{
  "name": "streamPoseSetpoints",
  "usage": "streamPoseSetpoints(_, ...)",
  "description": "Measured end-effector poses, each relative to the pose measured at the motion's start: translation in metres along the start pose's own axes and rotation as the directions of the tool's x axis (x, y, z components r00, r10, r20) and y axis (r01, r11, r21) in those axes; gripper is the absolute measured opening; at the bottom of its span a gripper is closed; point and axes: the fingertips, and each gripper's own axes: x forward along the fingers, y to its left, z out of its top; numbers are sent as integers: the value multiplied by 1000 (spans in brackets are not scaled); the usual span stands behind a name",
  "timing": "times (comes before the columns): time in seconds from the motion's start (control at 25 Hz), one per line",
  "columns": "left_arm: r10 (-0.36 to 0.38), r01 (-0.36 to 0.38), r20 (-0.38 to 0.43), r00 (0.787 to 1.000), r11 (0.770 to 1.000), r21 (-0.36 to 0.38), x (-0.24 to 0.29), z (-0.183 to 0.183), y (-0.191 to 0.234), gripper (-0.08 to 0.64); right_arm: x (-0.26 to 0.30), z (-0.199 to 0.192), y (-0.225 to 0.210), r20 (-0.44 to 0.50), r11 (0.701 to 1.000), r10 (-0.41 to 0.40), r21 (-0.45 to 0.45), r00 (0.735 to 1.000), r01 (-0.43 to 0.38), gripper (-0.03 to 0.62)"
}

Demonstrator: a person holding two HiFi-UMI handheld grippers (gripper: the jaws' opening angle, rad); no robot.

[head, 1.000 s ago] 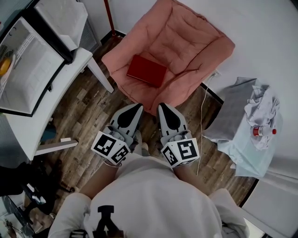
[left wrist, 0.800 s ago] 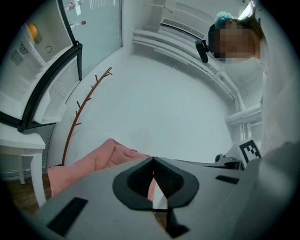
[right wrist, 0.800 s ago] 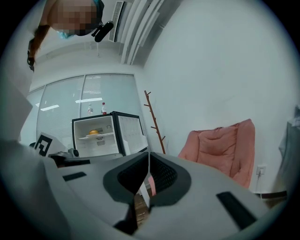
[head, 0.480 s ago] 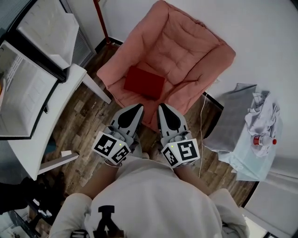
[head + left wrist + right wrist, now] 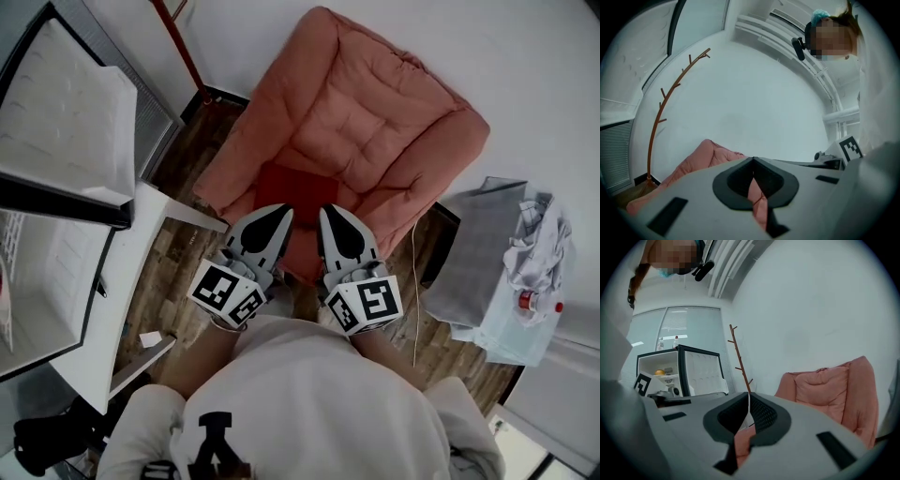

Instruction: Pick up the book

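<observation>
Both tongs have closed in on the armchair [image 5: 375, 112] since the earlier frames. The book [image 5: 298, 181] was well ahead of them then. In the head view it now sits just past the tips, its near edge partly hidden by them.

Left tongs [image 5: 282, 210] are shut and empty, with only pink cushion showing past the tips [image 5: 752, 161]. Right tongs [image 5: 749, 399] are the same, jaws together with nothing held. Both point level, so neither gripper view shows the book.

The book lies flat on the seat, near the front. It is dark red, cover up. Its long axis runs roughly left-right in the head view, slightly tilted, and crosswise to the way the tongs point. Which long edge is the spine can't be told.

Step in hand: the approach, and the grasp has not begun. Suggested way to do it:
- Open one pair before descending, then pitch the tips down.
- Go for the near long edge, one jaw above the cover and one below.
- The cushion is soft, so pressing the lower jaw into it should get under the edge.
- Grip near mid-length, or the book will likely sag and swing.
</observation>
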Motion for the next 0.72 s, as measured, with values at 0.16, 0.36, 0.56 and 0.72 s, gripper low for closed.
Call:
streamPoseSetpoints(0.16,-29,29,-32,999,1000,-6,23,5,31,3,35,2,-13,0,999,-46,20,999,46,31)
streamPoseSetpoints(0.36,-73,74,-57,996,997,4,47,9,60,3,65,-2,-29,-13,995,-95,25,995,95,32)
streamPoseSetpoints(0.56,-84,84,-69,994,996,-11,59,4,66,3,66,-4,-47,-29,990,-137,22,990,137,32)
streamPoseSetpoints(0.72,-66,66,-96,993,998,-1,66,-9,68,3,68,-10,-59,-54,988,-154,15,987,155,31)
